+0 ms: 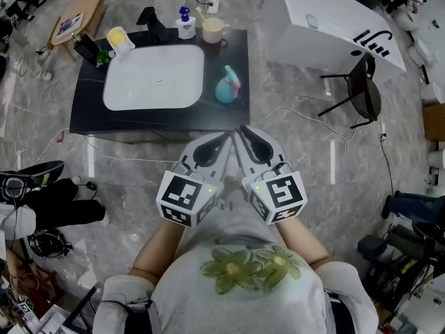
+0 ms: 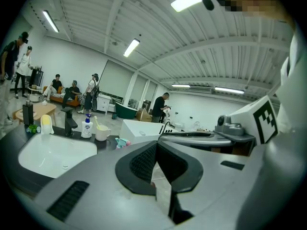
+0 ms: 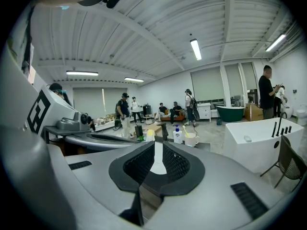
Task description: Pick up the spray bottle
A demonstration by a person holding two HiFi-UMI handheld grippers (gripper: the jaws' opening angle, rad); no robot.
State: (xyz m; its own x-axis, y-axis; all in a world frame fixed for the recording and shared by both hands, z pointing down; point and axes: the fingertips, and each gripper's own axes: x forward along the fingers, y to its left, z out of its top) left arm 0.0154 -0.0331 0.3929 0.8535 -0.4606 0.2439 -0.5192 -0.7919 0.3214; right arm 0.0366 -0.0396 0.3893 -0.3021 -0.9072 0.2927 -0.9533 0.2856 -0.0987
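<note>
The spray bottle (image 1: 227, 88), teal with a pink trigger, stands upright on the black counter (image 1: 226, 115), just right of the white basin (image 1: 154, 76). In the left gripper view the spray bottle (image 2: 122, 142) peeks out beside the jaws. Both grippers are held close to the person's body, well short of the counter, with their tips side by side. My left gripper (image 1: 223, 140) (image 2: 156, 144) is shut with nothing in it. My right gripper (image 1: 244, 131) (image 3: 158, 145) is also shut and empty. The bottle is hidden in the right gripper view.
At the back of the counter stand a black faucet (image 1: 149, 23), a soap dispenser (image 1: 185, 25) and a cup (image 1: 213, 28) holding a toothbrush. A white bathtub (image 1: 327, 26) and a black chair (image 1: 361, 89) are to the right. Cables cross the marble floor (image 1: 125, 179). Several people stand far behind.
</note>
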